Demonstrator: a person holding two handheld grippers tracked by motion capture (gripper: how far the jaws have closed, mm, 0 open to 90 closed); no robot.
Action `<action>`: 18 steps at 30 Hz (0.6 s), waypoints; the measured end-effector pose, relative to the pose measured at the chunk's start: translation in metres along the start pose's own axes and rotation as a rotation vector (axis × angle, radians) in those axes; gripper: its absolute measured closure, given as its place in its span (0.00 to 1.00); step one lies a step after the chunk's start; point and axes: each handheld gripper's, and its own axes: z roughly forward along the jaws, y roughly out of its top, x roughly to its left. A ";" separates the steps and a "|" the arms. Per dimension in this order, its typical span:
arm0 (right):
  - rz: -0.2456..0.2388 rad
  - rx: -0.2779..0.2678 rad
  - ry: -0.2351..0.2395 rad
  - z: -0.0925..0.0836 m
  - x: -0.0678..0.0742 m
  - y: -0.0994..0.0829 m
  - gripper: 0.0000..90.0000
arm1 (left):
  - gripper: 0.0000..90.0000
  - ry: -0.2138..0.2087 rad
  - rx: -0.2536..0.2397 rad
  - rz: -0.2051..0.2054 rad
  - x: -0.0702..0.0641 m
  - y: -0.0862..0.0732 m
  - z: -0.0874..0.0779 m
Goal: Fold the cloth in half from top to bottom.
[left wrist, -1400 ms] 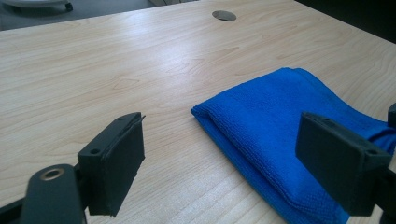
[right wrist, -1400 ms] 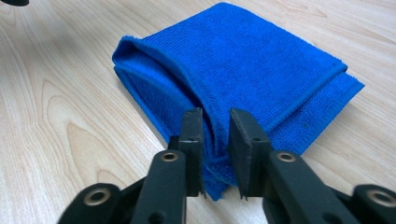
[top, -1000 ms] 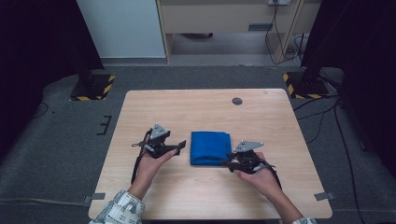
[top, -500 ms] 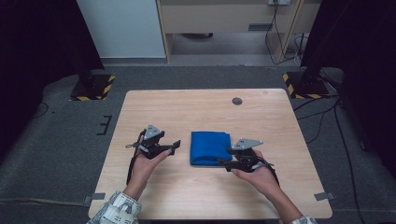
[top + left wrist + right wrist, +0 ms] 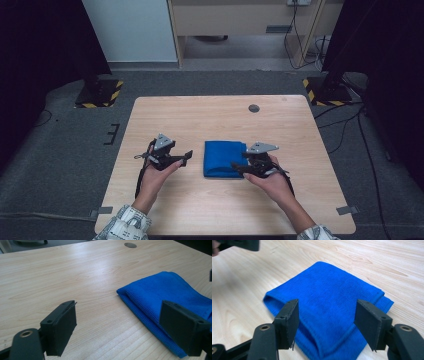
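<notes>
Right gripper [image 5: 325, 322] jaws just opened over folded blue cloth [image 5: 329, 300], gripping nothing.

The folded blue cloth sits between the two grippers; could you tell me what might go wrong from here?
1. The right gripper, whose jaws have just been opening, hangs over the blue cloth at its layered corner; closing there may catch only the top layer, and the fold could fall open.
2. The left gripper stands open beside the cloth, apart from it, so a one-sided pull could drag the cloth across the table.
</notes>
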 end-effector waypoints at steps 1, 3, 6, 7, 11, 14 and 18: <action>0.002 0.005 -0.004 0.004 0.000 0.001 0.40 | 0.16 0.002 0.001 0.000 0.000 0.000 0.000; 0.004 0.010 -0.015 0.012 0.002 0.002 0.39 | 0.16 0.005 0.004 -0.001 0.001 -0.002 0.000; 0.007 0.019 -0.031 0.023 0.005 0.003 0.38 | 0.16 0.008 0.009 0.000 0.002 -0.003 -0.001; 0.004 0.028 -0.035 0.026 0.006 0.003 0.37 | 0.16 0.008 0.009 0.000 0.002 -0.003 -0.001; -0.033 0.063 -0.023 0.032 0.013 0.001 0.36 | 0.16 0.019 0.009 -0.003 0.005 -0.006 -0.006; -0.058 0.089 -0.010 0.033 0.017 -0.003 0.35 | 0.16 0.029 0.011 -0.007 0.006 -0.008 -0.008; -0.064 0.093 -0.004 0.031 0.017 -0.005 0.30 | 0.15 0.037 0.013 -0.010 0.008 -0.010 -0.011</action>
